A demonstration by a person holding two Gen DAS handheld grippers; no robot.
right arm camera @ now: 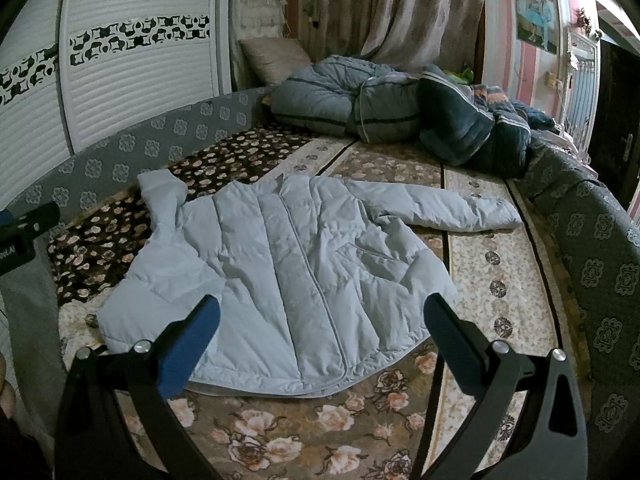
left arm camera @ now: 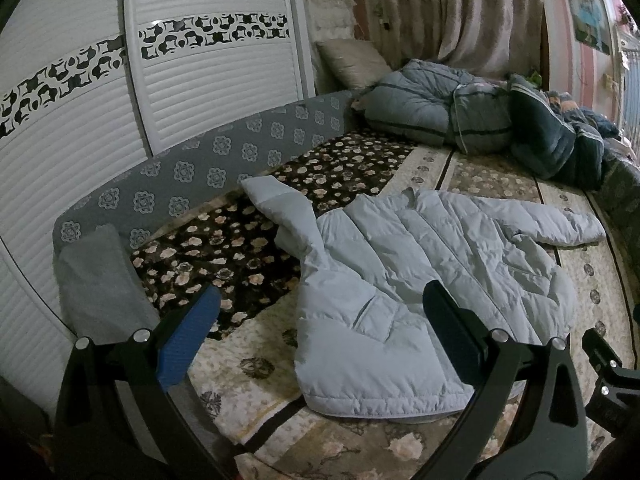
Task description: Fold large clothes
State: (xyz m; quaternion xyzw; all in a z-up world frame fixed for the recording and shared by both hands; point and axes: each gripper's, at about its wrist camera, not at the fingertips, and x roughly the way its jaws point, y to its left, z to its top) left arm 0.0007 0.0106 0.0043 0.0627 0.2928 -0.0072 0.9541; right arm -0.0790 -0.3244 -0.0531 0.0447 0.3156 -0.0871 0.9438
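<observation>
A pale blue quilted puffer jacket (left arm camera: pixel 420 280) (right arm camera: pixel 288 272) lies front-up and zipped on the floral bed cover, hem toward me. Its right sleeve (right arm camera: pixel 444 206) stretches out flat to the right. Its left sleeve (right arm camera: pixel 164 196) bends up toward the grey bed rail. My left gripper (left arm camera: pixel 320 316) hovers open over the jacket's lower left corner, nothing between its fingers. My right gripper (right arm camera: pixel 322 320) stands open above the hem near the zip, also holding nothing. Part of the left gripper (right arm camera: pixel 24 224) shows at the left edge of the right wrist view.
A grey padded rail with flower print (left arm camera: pixel 224 152) (right arm camera: pixel 600 248) borders the bed on the left and right. Bunched blue-grey duvets (right arm camera: pixel 400 116) and a beige pillow (right arm camera: pixel 272 56) fill the far end. A white louvred wardrobe (left arm camera: pixel 120 100) stands behind the left rail. A grey towel (left arm camera: pixel 96 280) hangs over the rail.
</observation>
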